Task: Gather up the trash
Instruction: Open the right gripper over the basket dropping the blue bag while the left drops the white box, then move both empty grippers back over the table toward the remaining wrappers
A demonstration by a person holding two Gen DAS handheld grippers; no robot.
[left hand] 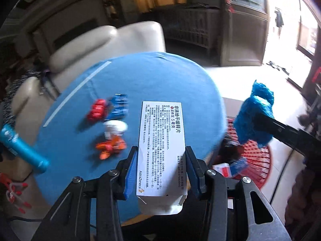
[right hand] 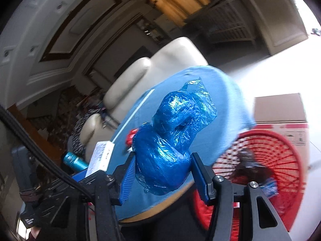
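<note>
Med box [left hand: 160, 148] clamped betw. left jaws

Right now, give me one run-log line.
left hand-held gripper: holds medicine box | right hand-held gripper: holds blue plastic wad | red basket: beside table

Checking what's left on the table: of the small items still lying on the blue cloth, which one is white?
The white crumpled piece, lying between the red wrapper and blue packet behind it and the orange wrapper in front; the others are coloured.
</note>
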